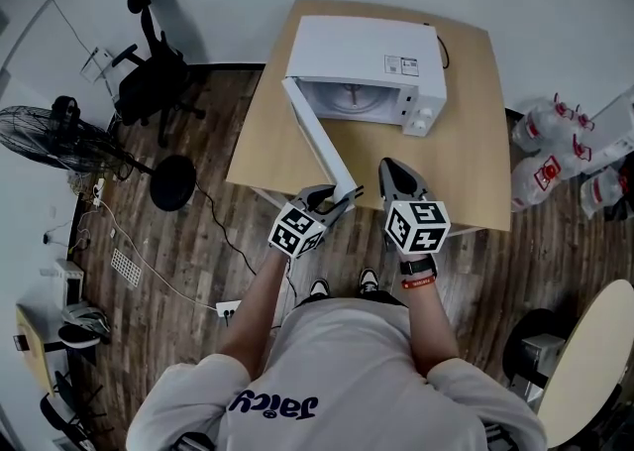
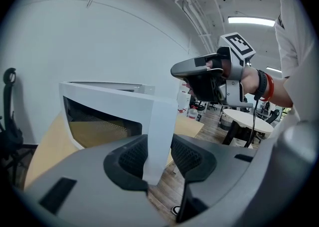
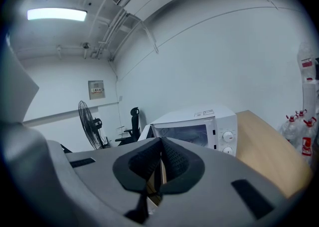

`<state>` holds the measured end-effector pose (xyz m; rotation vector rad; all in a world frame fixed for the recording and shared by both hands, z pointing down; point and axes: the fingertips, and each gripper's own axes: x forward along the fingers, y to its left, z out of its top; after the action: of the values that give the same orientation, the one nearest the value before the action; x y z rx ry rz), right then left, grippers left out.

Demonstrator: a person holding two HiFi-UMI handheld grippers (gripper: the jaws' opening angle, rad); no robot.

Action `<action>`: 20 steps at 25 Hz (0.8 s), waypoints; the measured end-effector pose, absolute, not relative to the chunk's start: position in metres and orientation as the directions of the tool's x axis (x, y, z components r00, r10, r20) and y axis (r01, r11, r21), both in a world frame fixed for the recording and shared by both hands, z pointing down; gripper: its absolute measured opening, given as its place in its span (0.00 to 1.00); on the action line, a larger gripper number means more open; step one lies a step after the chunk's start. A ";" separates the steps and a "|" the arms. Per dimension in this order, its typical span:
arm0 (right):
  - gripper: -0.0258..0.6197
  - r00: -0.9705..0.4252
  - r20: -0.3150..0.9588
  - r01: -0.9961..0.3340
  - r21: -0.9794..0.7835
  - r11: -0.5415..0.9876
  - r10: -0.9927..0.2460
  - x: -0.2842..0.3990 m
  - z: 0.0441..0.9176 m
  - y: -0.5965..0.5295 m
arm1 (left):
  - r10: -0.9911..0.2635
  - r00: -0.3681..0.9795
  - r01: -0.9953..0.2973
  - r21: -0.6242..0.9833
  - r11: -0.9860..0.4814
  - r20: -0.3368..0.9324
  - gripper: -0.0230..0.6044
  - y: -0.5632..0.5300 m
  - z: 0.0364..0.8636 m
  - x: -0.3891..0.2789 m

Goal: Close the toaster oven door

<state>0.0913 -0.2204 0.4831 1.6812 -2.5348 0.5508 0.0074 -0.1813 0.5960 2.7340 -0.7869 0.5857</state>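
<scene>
Toaster oven door [image 1: 319,137] open, with its free edge gripped by the left gripper [image 2: 158,145]

The white toaster oven [image 1: 369,55] sits at the far edge of the wooden table [image 1: 475,171], its door swung out toward the near edge. Inside the cavity a pale round plate [image 1: 349,97] shows only dimly. The left gripper's pads clamp the door edge from both sides. The right gripper [image 3: 160,143] hangs just beside it, jaws together on nothing. Off the table, a fan [image 1: 50,137] and an office chair [image 1: 149,72] stand past the left edge; water bottles [image 1: 555,142] sit past the right, partly cut off.
</scene>
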 end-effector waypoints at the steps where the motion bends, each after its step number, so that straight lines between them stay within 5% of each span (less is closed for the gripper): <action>1: 0.06 -0.405 0.234 -0.901 -0.265 0.343 -0.884 0.093 0.483 -0.220 | -0.458 0.773 -0.553 0.113 -0.826 0.439 0.29 -0.182 0.596 0.009; 20: 0.06 -0.354 0.221 -0.920 -0.258 0.296 -0.909 0.118 0.477 -0.211 | -0.486 0.753 -0.586 0.116 -0.802 0.443 0.29 -0.190 0.597 0.032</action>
<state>0.1185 -0.2106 0.4774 1.7665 -2.5026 0.5343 0.0316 -0.1903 0.5967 2.7037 -0.8423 0.5824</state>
